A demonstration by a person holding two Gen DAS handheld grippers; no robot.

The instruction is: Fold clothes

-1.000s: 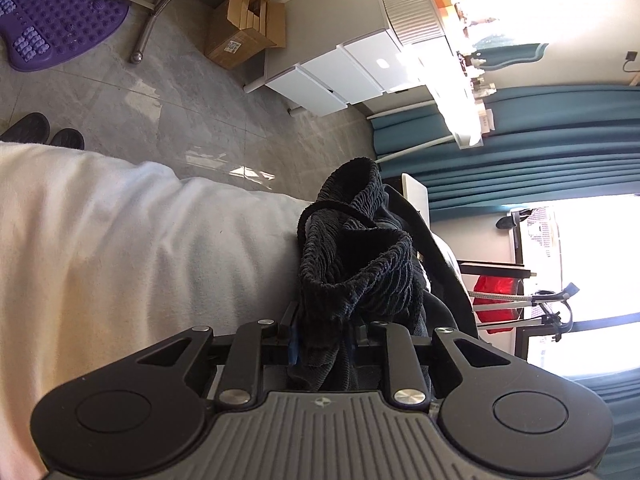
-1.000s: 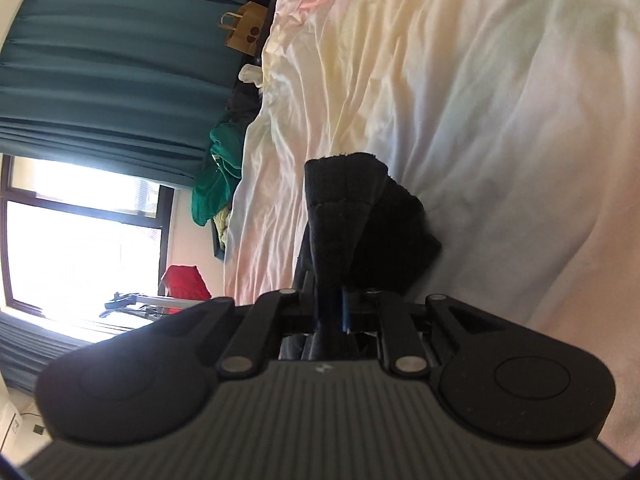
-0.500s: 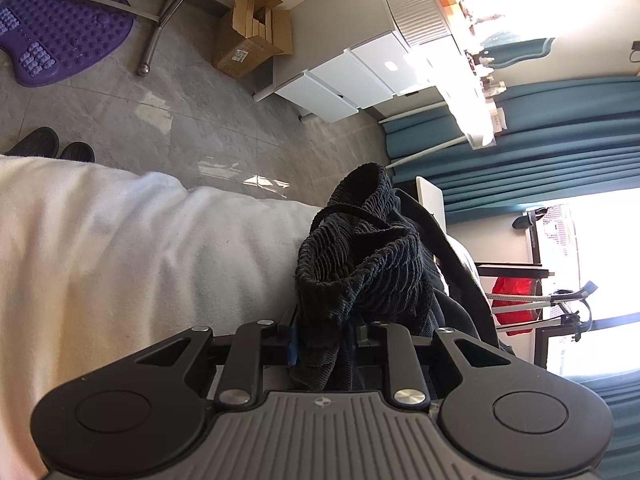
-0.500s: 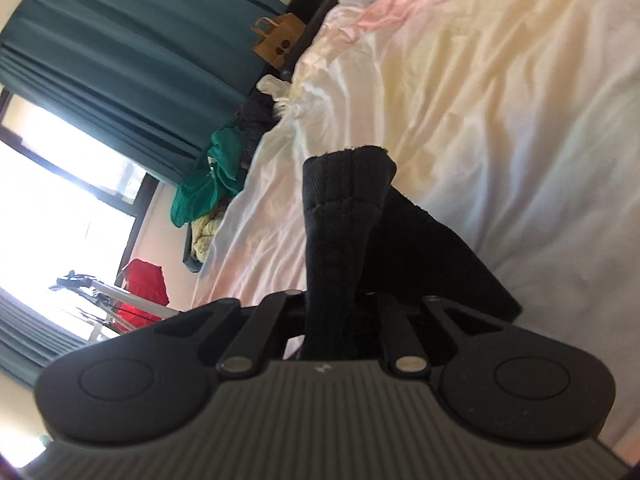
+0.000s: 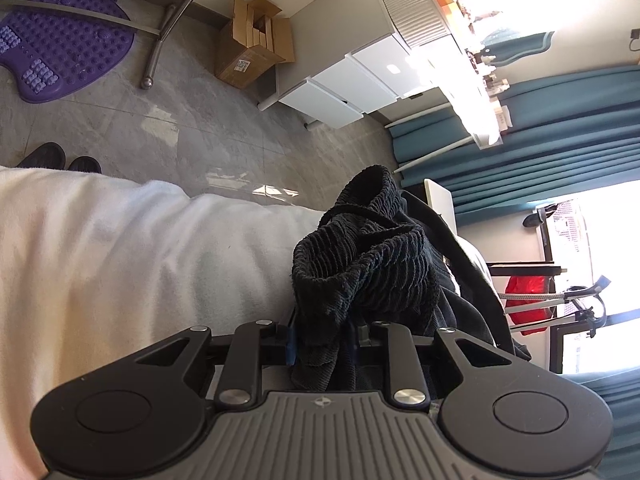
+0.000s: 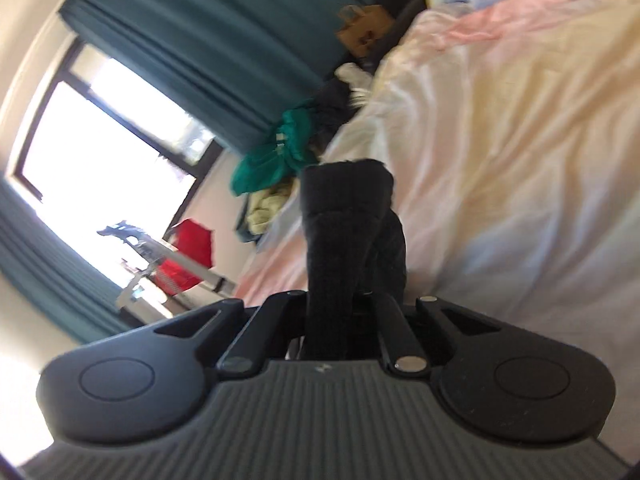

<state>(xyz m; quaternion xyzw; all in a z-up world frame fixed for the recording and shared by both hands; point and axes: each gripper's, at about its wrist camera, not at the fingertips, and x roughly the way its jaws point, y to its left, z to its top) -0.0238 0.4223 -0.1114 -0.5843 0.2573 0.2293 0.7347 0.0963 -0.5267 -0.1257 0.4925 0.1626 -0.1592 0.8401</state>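
The open cardboard box (image 5: 253,56) on the floor holds upright cardboard pieces. The left gripper (image 5: 322,344) is clamped on the bunched ribbed waistband of a black garment (image 5: 360,272), held above the white bed sheet (image 5: 120,264). The right gripper (image 6: 334,320) is clamped on a fold of the black garment (image 6: 344,216), which stands up lengthwise from its jaws over the bed sheet (image 6: 500,160).

This is a bedroom in a home: a big bed (image 6: 500,128) with pale sheets, blue curtains (image 5: 540,160) at 3 o'clock, white drawers (image 5: 360,80) and slippers (image 5: 60,158) on the floor.
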